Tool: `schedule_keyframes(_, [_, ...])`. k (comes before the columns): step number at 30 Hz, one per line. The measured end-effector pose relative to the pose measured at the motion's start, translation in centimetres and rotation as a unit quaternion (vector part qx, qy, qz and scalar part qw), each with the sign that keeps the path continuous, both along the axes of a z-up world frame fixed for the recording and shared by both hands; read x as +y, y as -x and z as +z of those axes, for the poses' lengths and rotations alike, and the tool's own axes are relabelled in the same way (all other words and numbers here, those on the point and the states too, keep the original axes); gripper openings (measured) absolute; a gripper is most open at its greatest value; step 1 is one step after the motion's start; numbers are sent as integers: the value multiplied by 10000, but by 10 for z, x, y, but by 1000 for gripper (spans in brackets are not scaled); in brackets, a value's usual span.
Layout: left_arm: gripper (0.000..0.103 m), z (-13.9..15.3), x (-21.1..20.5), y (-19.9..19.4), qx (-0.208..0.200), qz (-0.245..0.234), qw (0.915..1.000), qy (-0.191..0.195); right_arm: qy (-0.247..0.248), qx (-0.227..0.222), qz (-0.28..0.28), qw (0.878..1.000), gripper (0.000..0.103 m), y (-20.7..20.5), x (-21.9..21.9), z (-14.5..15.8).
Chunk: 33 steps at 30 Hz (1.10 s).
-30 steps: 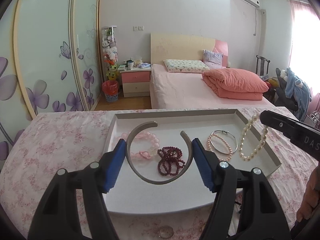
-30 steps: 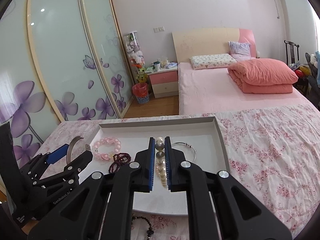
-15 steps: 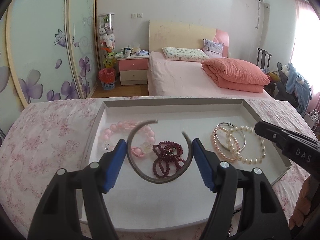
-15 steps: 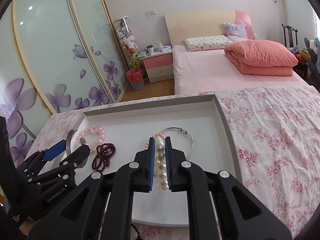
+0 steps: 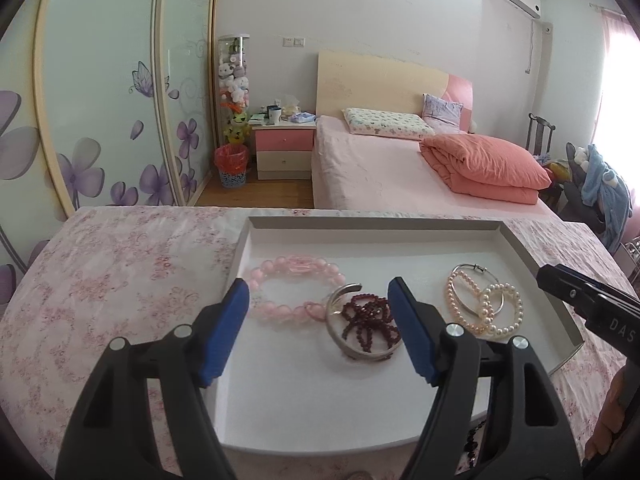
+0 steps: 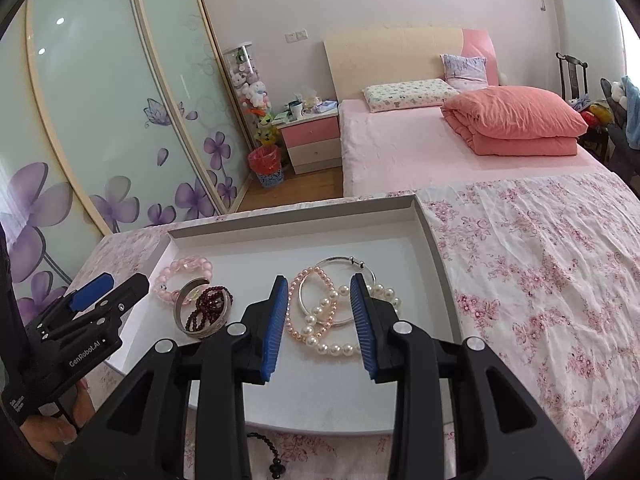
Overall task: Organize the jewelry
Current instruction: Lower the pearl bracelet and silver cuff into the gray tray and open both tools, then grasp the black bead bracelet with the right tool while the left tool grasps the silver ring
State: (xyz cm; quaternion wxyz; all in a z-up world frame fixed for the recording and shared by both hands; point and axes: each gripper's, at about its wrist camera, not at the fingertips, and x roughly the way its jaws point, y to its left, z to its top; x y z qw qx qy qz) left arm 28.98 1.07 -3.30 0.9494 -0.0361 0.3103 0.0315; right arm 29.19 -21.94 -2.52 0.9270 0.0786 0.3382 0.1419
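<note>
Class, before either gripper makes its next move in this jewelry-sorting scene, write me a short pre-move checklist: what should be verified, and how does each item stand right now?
1. Left gripper free of load: ok, jaws opening, the silver cuff lies in the tray, pads clear of it.
2. Right gripper free of load: ok, jaws opening, the white pearl bracelet rests in the tray between them.
3. Pieces lying separate: not ok, the dark red bead strand sits inside the cuff; pearls overlap the pink pearl bracelet and thin silver bangle.
4. Everything in the tray: not ok, black beads lie on the cloth outside it.
5. Pink bead bracelet undamaged: cannot tell.
</note>
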Motion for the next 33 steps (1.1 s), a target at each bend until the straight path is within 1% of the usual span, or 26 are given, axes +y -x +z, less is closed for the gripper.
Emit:
schedule_keyframes(6, [70, 6, 13, 22, -48, 139, 9999, 18, 16, -41, 68, 10000, 34, 18, 1, 4])
schedule_keyframes(10, [70, 6, 20, 43, -54, 166, 9998, 45, 87, -7, 146, 9999, 34, 35, 1, 0])
schedule_keyframes(16, [70, 4, 24, 73, -38, 93, 9999, 75, 159, 170, 275, 9994, 34, 57, 0, -13])
schedule_keyframes(20, [71, 2, 21, 88, -20, 37, 10000, 71, 303, 387, 487, 9976, 34, 69, 6, -27])
schedule_keyframes(23, [71, 0, 19, 92, 23, 25, 10000, 79, 397, 585, 657, 9953, 34, 74, 15, -39])
schedule_keyframes(29, [71, -1, 19, 95, 54, 59, 10000, 47, 667, 776, 848, 9911, 33, 76, 29, -51])
schedule_keyframes(32, [71, -2, 19, 95, 79, 55, 9999, 45, 782, 852, 869, 9895, 29, 75, 34, -56])
schedule_keyframes(33, [71, -3, 18, 95, 89, 50, 9999, 38, 824, 875, 864, 9890, 26, 75, 35, -58])
